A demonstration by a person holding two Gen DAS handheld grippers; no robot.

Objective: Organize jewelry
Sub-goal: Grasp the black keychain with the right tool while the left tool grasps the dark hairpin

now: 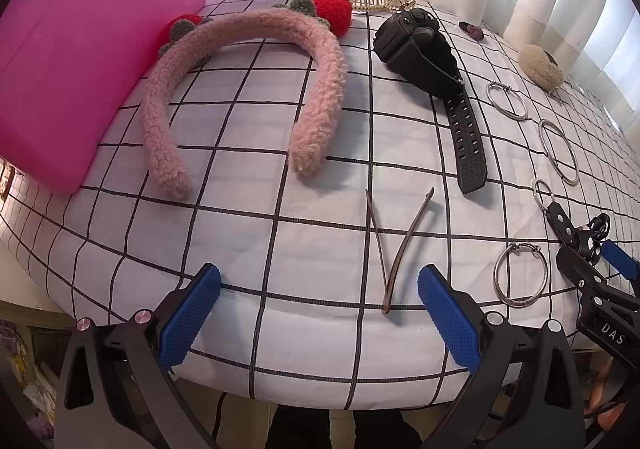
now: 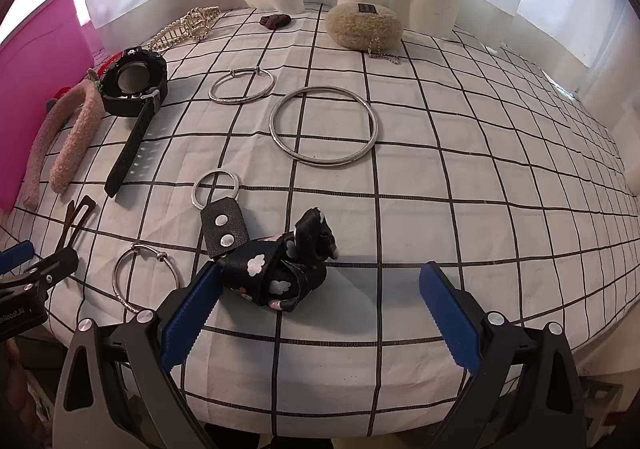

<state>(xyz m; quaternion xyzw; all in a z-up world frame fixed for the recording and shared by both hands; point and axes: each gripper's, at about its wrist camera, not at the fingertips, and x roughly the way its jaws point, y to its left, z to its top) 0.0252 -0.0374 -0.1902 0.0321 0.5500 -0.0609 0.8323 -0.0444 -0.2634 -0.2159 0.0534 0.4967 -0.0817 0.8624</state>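
Both the left gripper (image 1: 320, 313) and right gripper (image 2: 320, 301) hover released and empty at the near edge of a checked cloth (image 2: 460, 177), where bangles (image 2: 324, 127), watch (image 1: 420, 45), headband (image 1: 240, 89) and keychain (image 2: 272, 269) lie scattered, nothing apparently sorted into the pink bin (image 1: 80, 49) at far left.

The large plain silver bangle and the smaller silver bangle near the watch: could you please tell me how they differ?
The large bangle is clearly wider across than the smaller bangle. The large one looks like a smooth, unbroken hoop, while the smaller one shows a small clasp or joint at its far side. The smaller one lies closer to the black watch; the large one sits nearer the middle of the checked cloth. Both are silver-coloured, lie flat and untouched.
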